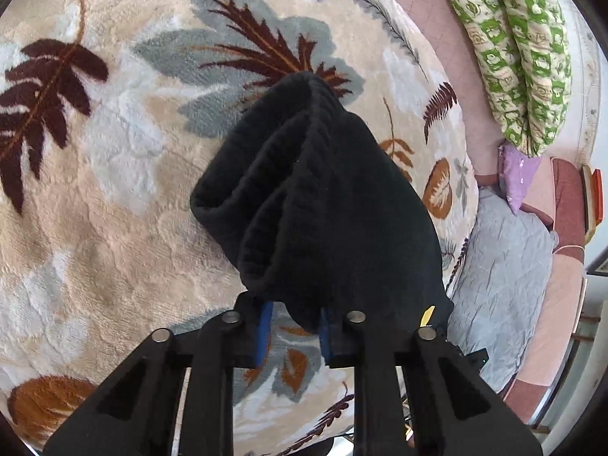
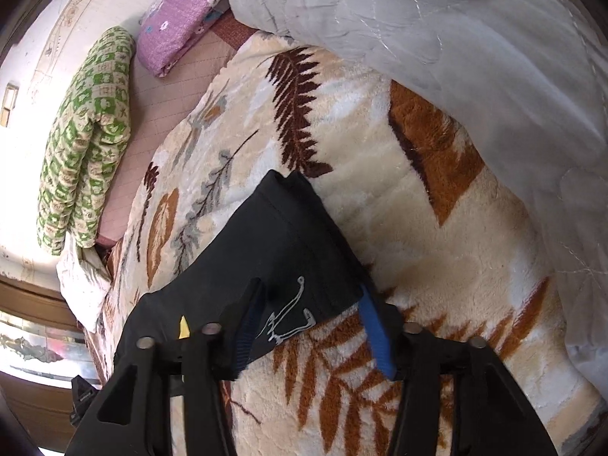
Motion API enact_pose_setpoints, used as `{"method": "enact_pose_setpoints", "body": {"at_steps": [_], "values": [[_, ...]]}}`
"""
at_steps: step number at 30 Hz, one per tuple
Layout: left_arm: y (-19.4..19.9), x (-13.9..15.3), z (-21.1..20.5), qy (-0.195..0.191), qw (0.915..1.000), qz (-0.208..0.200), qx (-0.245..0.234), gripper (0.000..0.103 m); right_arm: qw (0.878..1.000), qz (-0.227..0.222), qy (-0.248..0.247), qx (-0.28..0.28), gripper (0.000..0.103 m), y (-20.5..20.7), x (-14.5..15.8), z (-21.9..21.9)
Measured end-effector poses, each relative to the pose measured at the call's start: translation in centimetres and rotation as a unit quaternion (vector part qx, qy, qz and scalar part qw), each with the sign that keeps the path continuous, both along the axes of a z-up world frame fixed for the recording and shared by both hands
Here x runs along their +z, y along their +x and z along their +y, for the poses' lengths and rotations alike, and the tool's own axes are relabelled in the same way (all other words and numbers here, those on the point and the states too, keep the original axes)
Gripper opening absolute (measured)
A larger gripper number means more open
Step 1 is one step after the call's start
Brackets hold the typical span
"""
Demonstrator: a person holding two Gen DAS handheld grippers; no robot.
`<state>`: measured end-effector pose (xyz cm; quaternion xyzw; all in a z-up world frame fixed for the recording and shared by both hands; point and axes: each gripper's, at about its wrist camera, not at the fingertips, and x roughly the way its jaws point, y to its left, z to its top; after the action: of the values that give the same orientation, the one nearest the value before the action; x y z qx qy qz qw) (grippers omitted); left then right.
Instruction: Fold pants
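The black pants (image 1: 326, 205) lie on a cream leaf-patterned blanket (image 1: 114, 190), bunched with the ribbed waistband folded over. My left gripper (image 1: 294, 326) has its blue-padded jaws apart around the near edge of the pants, not closed on them. In the right wrist view the pants (image 2: 273, 243) show a silver logo and a yellow tag. My right gripper (image 2: 309, 330) is open, its jaws wide apart around the fabric edge with the logo, above the blanket (image 2: 418, 228).
A grey quilt (image 2: 437, 38) lies beside the blanket, also in the left wrist view (image 1: 501, 266). A green patterned cushion (image 1: 524, 49) and a purple pillow (image 2: 178, 11) sit on a pink sheet (image 1: 448, 26) near the wall.
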<state>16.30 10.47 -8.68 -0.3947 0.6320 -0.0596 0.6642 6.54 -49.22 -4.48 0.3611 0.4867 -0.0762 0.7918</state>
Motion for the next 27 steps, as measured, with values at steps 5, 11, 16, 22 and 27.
{"method": "enact_pose_setpoints", "body": {"at_steps": [5,11,16,22,27], "values": [[0.1,3.0,0.6,0.055,0.9958,-0.073,-0.009,0.009,0.998,-0.053,-0.010,0.012,0.010,0.0,2.7,-0.2],[-0.3,-1.1,0.7,0.067,0.9962,-0.038,-0.041,0.009,0.998,-0.047,-0.026,0.011,0.010,0.0,1.3,0.1],[-0.3,-1.1,1.2,0.048,0.9971,-0.042,-0.043,0.013,0.998,-0.054,-0.016,0.000,0.010,-0.9,-1.0,-0.2],[-2.5,0.3,3.0,0.019,0.9992,-0.031,-0.014,0.045,0.999,-0.044,-0.008,-0.009,0.044,-1.8,0.4,-0.8],[-5.9,2.6,0.0,0.028,0.9976,-0.046,-0.045,0.045,0.997,-0.075,-0.022,-0.005,0.057,-4.2,3.9,-1.6]]}}
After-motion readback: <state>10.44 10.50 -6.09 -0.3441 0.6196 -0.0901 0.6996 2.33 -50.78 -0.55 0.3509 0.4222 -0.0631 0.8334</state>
